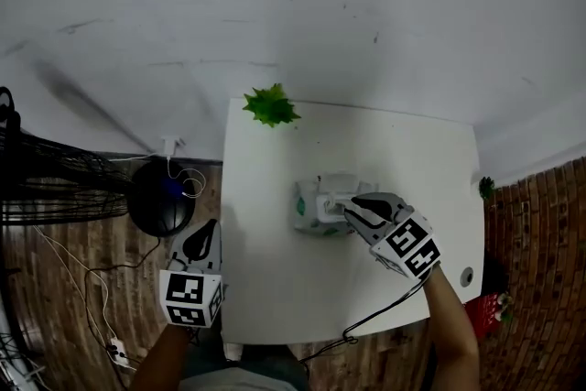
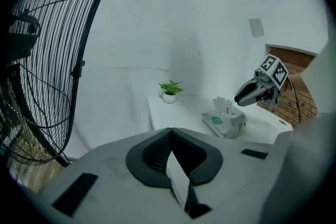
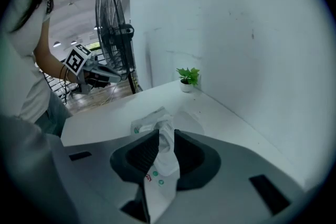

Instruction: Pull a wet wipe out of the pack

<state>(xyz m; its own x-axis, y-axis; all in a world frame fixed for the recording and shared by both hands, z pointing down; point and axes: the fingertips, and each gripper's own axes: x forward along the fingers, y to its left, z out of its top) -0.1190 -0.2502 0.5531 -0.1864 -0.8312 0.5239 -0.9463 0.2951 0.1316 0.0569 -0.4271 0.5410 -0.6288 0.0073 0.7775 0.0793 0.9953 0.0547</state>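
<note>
The white wet wipe pack (image 1: pixel 314 207) with green print lies near the middle of the white table (image 1: pixel 275 288). My right gripper (image 1: pixel 351 209) is at the pack's right side. In the right gripper view its jaws (image 3: pixel 161 139) are shut on a white printed flap (image 3: pixel 161 173) that rises from the pack (image 3: pixel 149 123). In the left gripper view the pack (image 2: pixel 223 123) shows a small raised tab just below the right gripper (image 2: pixel 239 98). My left gripper (image 1: pixel 209 231) hangs off the table's left edge, away from the pack, with its jaws (image 2: pixel 170 136) shut on nothing.
A small potted plant (image 1: pixel 270 105) stands at the table's far edge by the white wall. A large black floor fan (image 2: pixel 47 60) stands left of the table, its round base (image 1: pixel 160 197) and cables on the wood floor. A brick wall (image 1: pixel 540 270) is at the right.
</note>
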